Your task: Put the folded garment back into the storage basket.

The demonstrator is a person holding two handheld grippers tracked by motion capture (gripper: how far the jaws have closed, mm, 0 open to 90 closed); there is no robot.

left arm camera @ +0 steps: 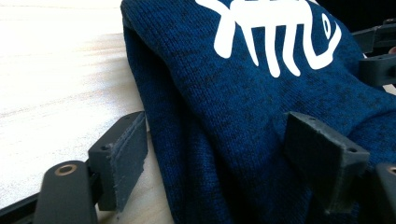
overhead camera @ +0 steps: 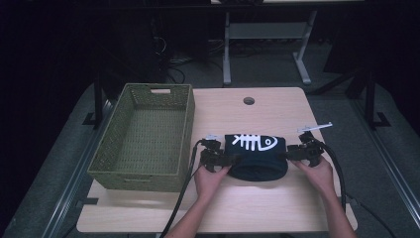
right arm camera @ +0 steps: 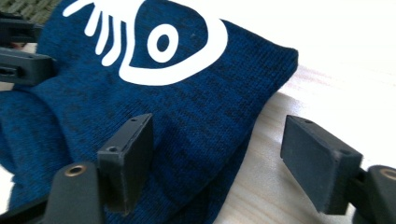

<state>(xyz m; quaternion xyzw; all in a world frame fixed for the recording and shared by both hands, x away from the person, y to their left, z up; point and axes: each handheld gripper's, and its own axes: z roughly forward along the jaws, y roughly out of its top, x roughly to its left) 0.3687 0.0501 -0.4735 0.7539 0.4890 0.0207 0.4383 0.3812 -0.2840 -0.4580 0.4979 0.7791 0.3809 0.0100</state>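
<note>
A folded dark blue knit garment with a white fish-skeleton print lies on the wooden table, right of the basket. My left gripper is at its left end and my right gripper at its right end, each held in a hand. In the left gripper view the jaws stand open astride the garment's edge, one pad beside the fold and one over the cloth. The right gripper view shows open jaws too, one pad over the garment and one above bare table.
A green woven basket stands empty on the table's left side, close to the left gripper. A round cable hole sits near the far edge. Black cables trail from both grippers toward the near edge. Dark floor and a desk frame lie beyond.
</note>
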